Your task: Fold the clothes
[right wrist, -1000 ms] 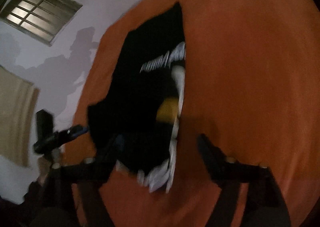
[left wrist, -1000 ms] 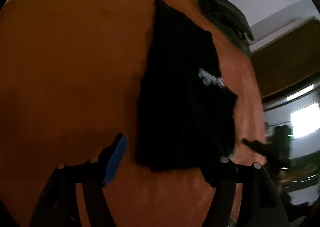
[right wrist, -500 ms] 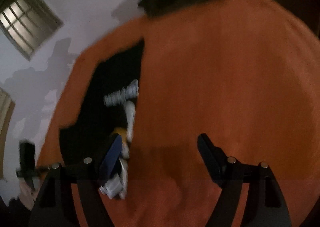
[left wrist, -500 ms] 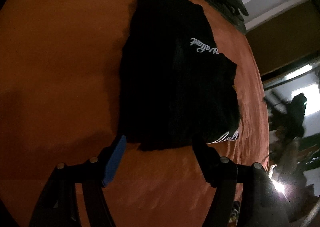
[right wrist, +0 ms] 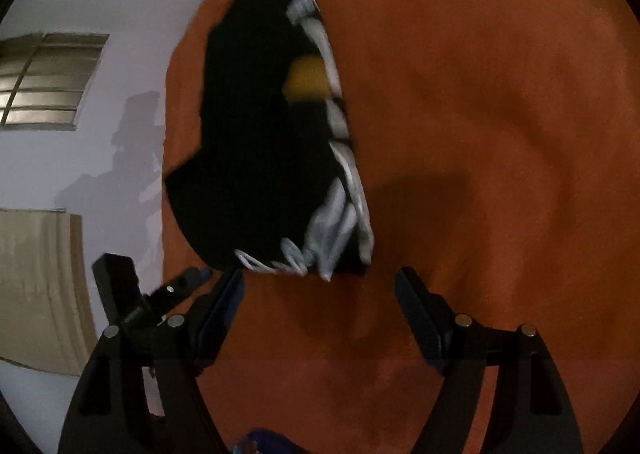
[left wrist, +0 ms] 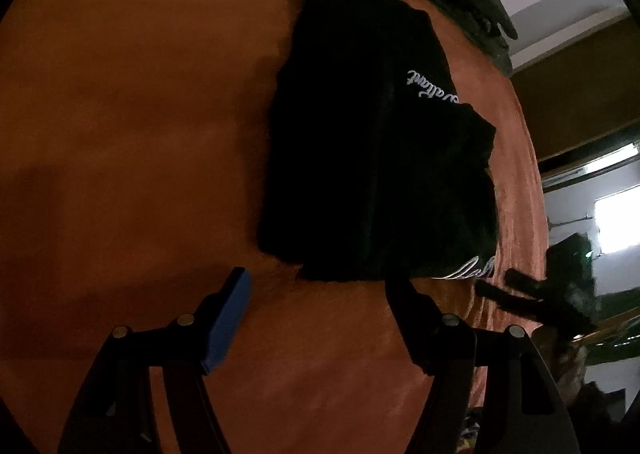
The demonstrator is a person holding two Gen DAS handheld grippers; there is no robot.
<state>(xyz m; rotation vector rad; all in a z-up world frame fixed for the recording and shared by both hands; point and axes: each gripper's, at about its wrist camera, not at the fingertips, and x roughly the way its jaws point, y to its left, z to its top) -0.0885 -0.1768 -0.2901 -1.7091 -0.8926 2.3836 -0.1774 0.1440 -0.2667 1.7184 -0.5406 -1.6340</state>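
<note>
The left gripper (left wrist: 318, 294) hangs with its jaws apart and empty just short of the near hem of the black shirt (left wrist: 372, 158), apparently lined up to pinch that edge. The shirt lies partly folded on the orange cloth (left wrist: 140, 114), near its far side. Right of the shirt's hem, the right gripper (right wrist: 320, 286) is likewise spread, holding nothing.

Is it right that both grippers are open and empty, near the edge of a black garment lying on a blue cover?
Not quite: the cover is orange, not blue, as the left wrist view shows. The rest holds: the left gripper and the right gripper are both open and empty, near the edge of the black garment.
</note>
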